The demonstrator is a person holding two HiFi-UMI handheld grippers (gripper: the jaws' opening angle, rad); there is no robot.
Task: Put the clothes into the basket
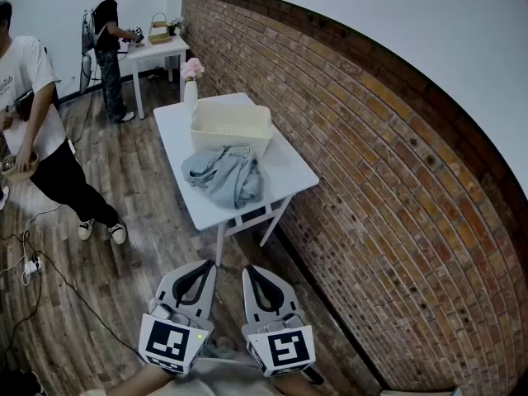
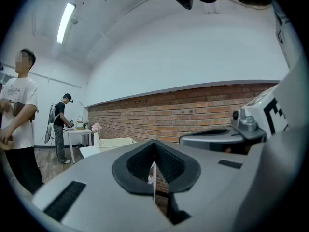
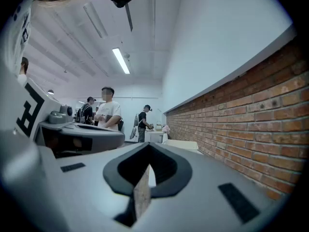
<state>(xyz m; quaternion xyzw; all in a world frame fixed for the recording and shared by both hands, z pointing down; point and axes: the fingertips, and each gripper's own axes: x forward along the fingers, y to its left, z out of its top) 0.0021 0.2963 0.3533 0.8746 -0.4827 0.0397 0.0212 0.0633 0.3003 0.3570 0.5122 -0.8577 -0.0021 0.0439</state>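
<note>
Nothing is done yet: the clothes (image 1: 224,176) lie in a heap on the table (image 1: 290,170), at the basket's (image 1: 231,141) 6 o'clock side, while the left gripper (image 1: 198,271) and right gripper (image 1: 255,273) wait well apart from them, jaws pressed together, holding nothing.

Wall (image 1: 388,188) flanks table (image 1: 286,168) right; basket (image 1: 231,127), vase (image 1: 190,96) block far end; left open

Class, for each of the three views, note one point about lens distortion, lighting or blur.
Head view: fisheye bows the brick wall into an arc; clothes sharp, evenly lit. Left gripper view: dark corners, ceiling lamp glares, a person has a mosaicked face. Right gripper view: dark corners again, strip light blown out.
</note>
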